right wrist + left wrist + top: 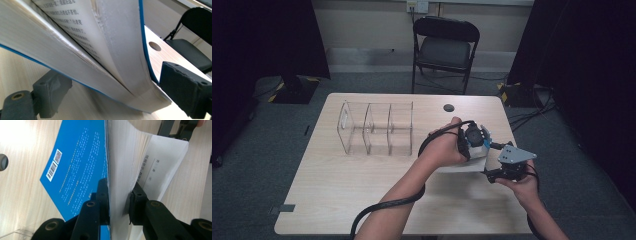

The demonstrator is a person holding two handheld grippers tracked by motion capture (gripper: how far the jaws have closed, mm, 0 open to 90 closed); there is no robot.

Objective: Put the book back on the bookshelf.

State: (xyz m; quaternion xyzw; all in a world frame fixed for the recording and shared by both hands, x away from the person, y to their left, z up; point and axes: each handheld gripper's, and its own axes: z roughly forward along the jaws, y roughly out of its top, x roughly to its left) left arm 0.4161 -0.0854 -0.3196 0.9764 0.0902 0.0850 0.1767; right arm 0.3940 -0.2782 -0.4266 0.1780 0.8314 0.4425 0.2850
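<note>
This looks like a lab or studio room set up for recording, not a home. A plain wooden tabletop (362, 200) stands alone on grey carpet (252, 165), with one black folding chair (445, 47) behind it against a bare pale wall (362, 25). Black curtains (262, 35) hang at both sides, closing the space off. Stand bases marked with yellow-and-black tape (277, 92) sit on the floor at left and right, and loose cables (532, 112) run across the carpet. A wall socket (417, 5) sits high on the wall. The tabletop has a round cable hole (448, 107).
</note>
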